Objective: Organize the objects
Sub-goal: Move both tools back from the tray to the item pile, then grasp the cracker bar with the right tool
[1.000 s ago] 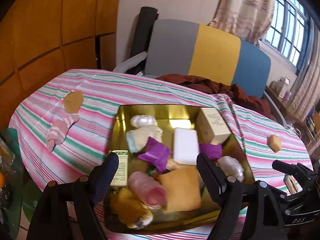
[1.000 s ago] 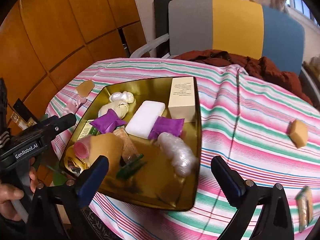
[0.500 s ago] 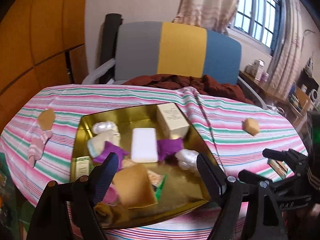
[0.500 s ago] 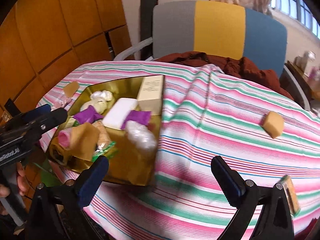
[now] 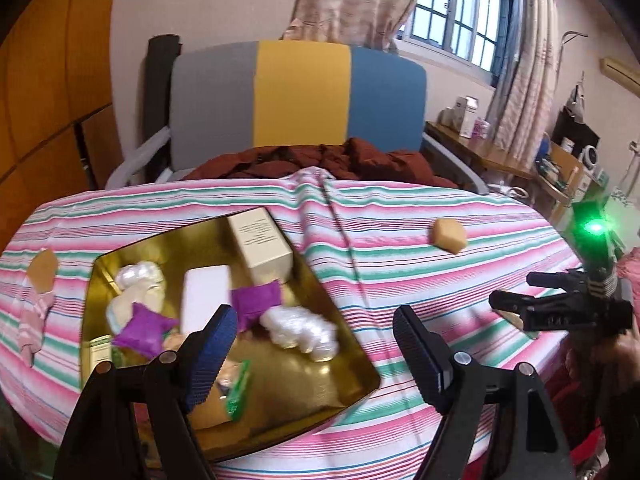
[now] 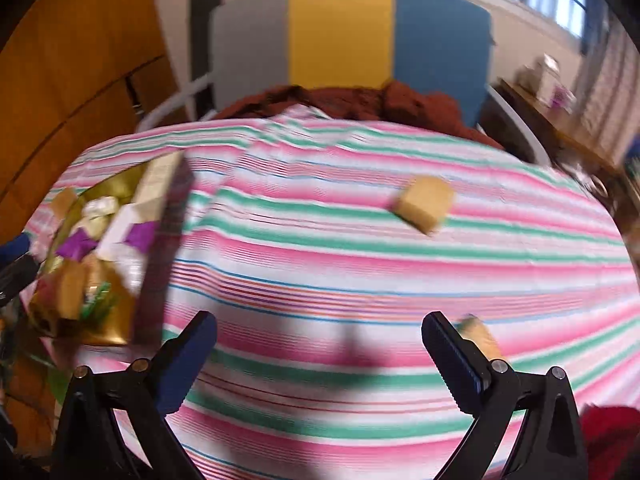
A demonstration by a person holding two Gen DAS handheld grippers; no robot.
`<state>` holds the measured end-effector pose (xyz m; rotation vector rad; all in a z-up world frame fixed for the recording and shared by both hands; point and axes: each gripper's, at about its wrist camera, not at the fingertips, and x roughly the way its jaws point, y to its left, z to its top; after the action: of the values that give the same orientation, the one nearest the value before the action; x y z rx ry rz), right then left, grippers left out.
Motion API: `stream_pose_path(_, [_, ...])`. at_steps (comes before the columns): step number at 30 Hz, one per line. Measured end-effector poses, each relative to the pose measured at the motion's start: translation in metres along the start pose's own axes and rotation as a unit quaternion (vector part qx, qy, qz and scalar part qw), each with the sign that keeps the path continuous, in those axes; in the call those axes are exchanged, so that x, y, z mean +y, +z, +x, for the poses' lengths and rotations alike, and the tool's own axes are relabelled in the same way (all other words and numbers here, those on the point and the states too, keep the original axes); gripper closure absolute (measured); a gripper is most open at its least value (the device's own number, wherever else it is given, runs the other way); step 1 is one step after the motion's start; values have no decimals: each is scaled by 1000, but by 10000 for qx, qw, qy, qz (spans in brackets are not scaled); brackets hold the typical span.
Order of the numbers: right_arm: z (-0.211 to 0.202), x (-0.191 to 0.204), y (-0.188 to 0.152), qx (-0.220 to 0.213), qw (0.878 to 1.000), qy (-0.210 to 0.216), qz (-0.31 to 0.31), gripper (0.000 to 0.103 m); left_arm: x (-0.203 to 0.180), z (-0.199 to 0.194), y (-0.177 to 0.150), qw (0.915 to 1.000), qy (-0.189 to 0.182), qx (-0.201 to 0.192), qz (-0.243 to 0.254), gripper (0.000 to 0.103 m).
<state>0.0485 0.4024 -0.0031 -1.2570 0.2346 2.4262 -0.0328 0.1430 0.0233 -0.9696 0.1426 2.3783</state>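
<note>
We see the tabletop (image 5: 400, 216) under a cloth striped pink, green and white, with a chair (image 5: 300, 96) of grey, yellow and blue panels behind it and a dark red garment (image 5: 320, 160) heaped at its far edge; on the left part of the tabletop lies a gold tray (image 5: 304, 368), crowded with small things; at its far corner stands a cream box (image 5: 262, 246), beside it a white block (image 5: 206, 294), then a clear-wrapped bundle (image 5: 300, 330), two purple sachets (image 5: 256, 304) and a green packet (image 5: 240, 390) near the front; left of the tray, on the cloth, a pink striped sock (image 5: 34, 320) and a tan piece (image 5: 42, 268) lie close together; well apart to the right a tan sponge block (image 5: 448, 234) sits alone on the stripes; a small yellowish item (image 6: 482, 338) lies just beside the right gripper's finger, too blurred for us to name.

Our left gripper (image 5: 308, 352) hovers over the near right corner of the tray, fingers spread wide and holding nothing; our right gripper (image 6: 320, 364) hangs above bare cloth, likewise spread and empty, with the sponge block ahead of it; the right wrist view is smeared with motion blur.
</note>
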Motion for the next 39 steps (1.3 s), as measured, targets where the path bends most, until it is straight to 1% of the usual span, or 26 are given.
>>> stream_pose_path(2, [2, -23, -2, 130, 9997, -88, 176, 0, -8, 2, 3, 9999, -130, -3, 78, 22])
stream_pose_path(5, [6, -62, -4, 400, 9971, -393, 508, 0, -22, 5, 7, 9993, -263, -11, 259, 22])
stream_pose_path(6, [8, -76, -4, 507, 9954, -495, 637, 0, -27, 7, 8, 9989, -358, 11, 309, 22])
stream_pose_path(8, [13, -98, -4, 752, 9912, -707, 825, 0, -34, 11, 10, 9984, -430, 50, 357, 22])
stream_pose_path(11, [27, -123, -6, 1199, 9850, -779, 967, 0, -47, 19, 12, 9973, -513, 159, 491, 22])
stream_pose_path(16, [55, -132, -9, 1893, 9763, -699, 782, 0, -62, 34, 11, 9953, -615, 357, 651, 22])
stream_pose_path(21, [74, -130, -9, 2358, 9682, -769, 313, 0, -73, 48, 10, 9936, -678, 518, 741, 22])
stream_pose_path(23, [77, -128, -12, 2471, 9654, -812, 185, 4, -78, 54, 12, 9927, -722, 577, 769, 22])
stream_pose_path(24, [79, -128, -16, 2560, 9635, -765, 169, 14, -81, 58, 13, 9922, -764, 613, 775, 22])
stream_pose_path(25, [81, -129, -18, 2614, 9620, -764, 181, 33, -83, 63, 15, 9916, -806, 654, 773, 22])
stream_pose_path(26, [79, -131, -18, 2561, 9642, -640, 267, 40, -85, 67, 16, 9912, -828, 692, 767, 22])
stream_pose_path(27, [75, -132, -16, 2456, 9670, -606, 300, 49, -88, 72, 17, 9908, -841, 737, 766, 22])
stream_pose_path(28, [72, -134, -15, 2384, 9683, -673, 330, 50, -91, 76, 18, 9903, -864, 769, 776, 22])
stream_pose_path(29, [69, -136, -14, 2332, 9690, -718, 387, 50, -94, 80, 19, 9897, -886, 802, 786, 22])
stream_pose_path(31, [65, -144, -12, 2198, 9715, -614, 647, 50, -100, 89, 21, 9887, -925, 891, 775, 22])
stream_pose_path(34, [58, -156, -6, 1894, 9752, -598, 976, 50, -113, 105, 26, 9868, -982, 1008, 798, 22])
stream_pose_path(35, [59, -160, -6, 1834, 9750, -546, 1130, 50, -118, 112, 29, 9861, -986, 1048, 825, 22])
stream_pose_path(39, [71, -173, -15, 1878, 9689, -507, 1529, 47, -139, 139, 41, 9835, -1058, 1133, 930, 22])
